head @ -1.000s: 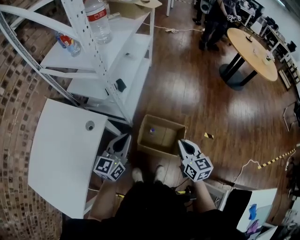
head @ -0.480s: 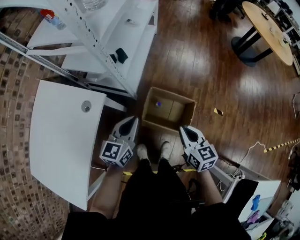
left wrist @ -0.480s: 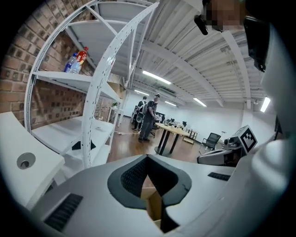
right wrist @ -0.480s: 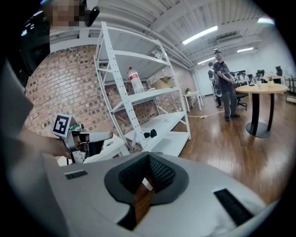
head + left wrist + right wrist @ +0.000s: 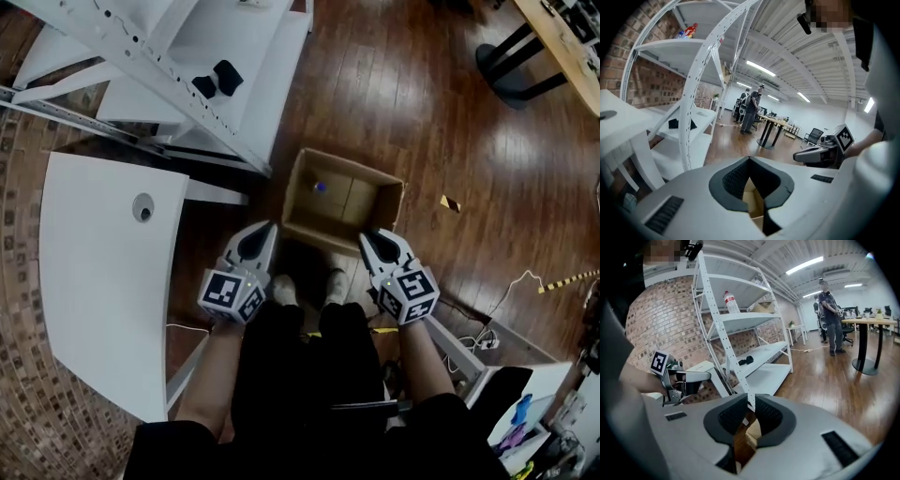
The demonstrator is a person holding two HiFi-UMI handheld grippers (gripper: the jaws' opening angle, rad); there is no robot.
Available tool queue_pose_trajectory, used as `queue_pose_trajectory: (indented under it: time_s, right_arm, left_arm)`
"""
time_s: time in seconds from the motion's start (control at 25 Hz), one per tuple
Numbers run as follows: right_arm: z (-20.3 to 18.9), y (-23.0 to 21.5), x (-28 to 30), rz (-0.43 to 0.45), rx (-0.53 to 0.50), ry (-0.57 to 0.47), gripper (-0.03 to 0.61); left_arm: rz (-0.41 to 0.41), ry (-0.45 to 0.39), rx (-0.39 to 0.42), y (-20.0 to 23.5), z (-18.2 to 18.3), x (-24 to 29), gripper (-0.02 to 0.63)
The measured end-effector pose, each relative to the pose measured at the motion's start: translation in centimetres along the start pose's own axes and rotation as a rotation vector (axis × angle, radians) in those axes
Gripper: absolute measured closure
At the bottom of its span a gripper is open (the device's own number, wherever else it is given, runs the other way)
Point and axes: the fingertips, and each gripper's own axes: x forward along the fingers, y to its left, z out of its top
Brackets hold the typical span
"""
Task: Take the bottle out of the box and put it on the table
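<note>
An open cardboard box (image 5: pixel 386 192) stands on the wooden floor in front of my feet. Inside it lies a small bottle, of which only the blue cap (image 5: pixel 321 187) shows clearly. My left gripper (image 5: pixel 265 228) hangs just short of the box's near left corner, shut and empty. My right gripper (image 5: pixel 367 234) hovers at the near right corner; its jaws are opening a crack, with nothing between them. The left gripper view has cardboard (image 5: pixel 753 199) behind its closed tips (image 5: pixel 749 160). The right gripper view looks past its tips (image 5: pixel 751 402) at the box edge (image 5: pixel 753 429).
A white table (image 5: pixel 94 281) stands at the left, a white shelf rack (image 5: pixel 187 56) behind it with black items (image 5: pixel 216 80) on a low shelf. A round wooden table (image 5: pixel 572 47) and floor cables (image 5: pixel 525 281) lie to the right. A person (image 5: pixel 829 317) stands far off.
Both grippers have sunk toward the floor and now sit close to the box's near edge. The head has dipped too, so the box appears nearer and the shelves slide out at the top.
</note>
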Motion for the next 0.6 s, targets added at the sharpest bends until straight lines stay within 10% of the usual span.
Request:
queue_pose_trajectory:
  time_s: [0.6]
  right_arm:
    - [-21.1, -11.9, 21.2, 0.037, -0.256, -0.018, 0.457]
  left_arm:
    - [0.005, -0.081, 0.062, 13.3, -25.6, 17.1, 0.612]
